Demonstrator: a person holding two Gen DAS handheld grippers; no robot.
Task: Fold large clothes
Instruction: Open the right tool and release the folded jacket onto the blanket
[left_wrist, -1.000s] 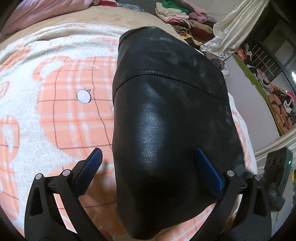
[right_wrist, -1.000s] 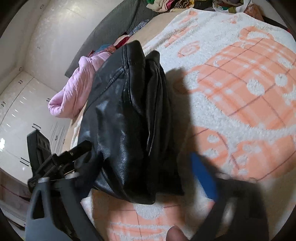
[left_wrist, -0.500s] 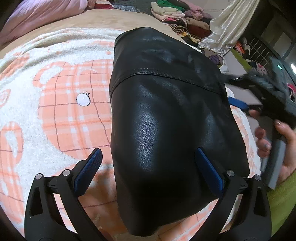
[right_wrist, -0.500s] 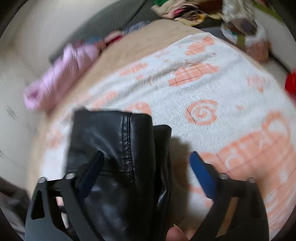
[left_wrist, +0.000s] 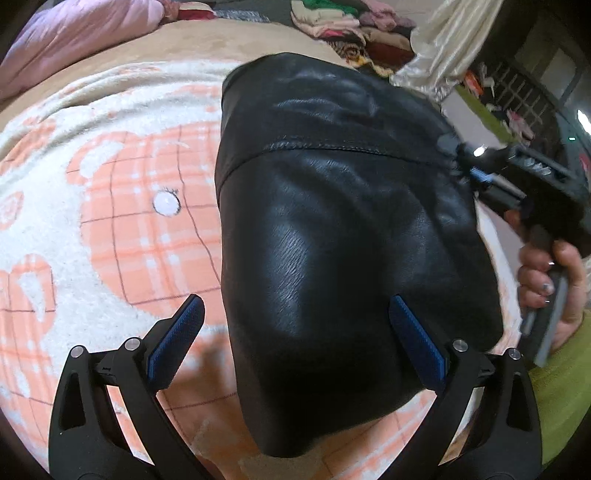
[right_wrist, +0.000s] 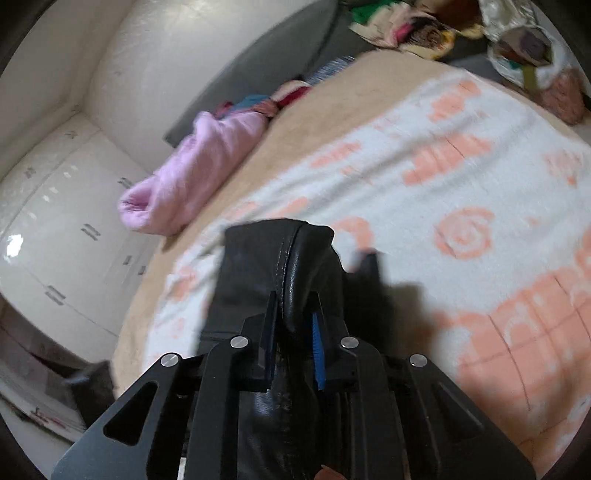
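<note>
Now: folded black leather jacket (left_wrist: 351, 229) lies on peach-and-white blanket (left_wrist: 122, 229) on bed. Right gripper (right_wrist: 295, 332) fingers just closed, clamped on jacket's seamed edge. Left gripper (left_wrist: 295, 332) fingers spread wide, straddling jacket's near end, not pinching. Around: pink quilt (right_wrist: 195, 170) at bed's far edge, clothes pile (left_wrist: 343, 22) behind, white cabinets (right_wrist: 55, 229) alongside.

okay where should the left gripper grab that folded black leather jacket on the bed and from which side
Probably the jacket's rounded near end, reached from above along its left edge beside the left gripper, whose fingers are spread. That end bulges free of the blanket. The right gripper has just closed on the opposite side, so the two grips would balance.
</note>
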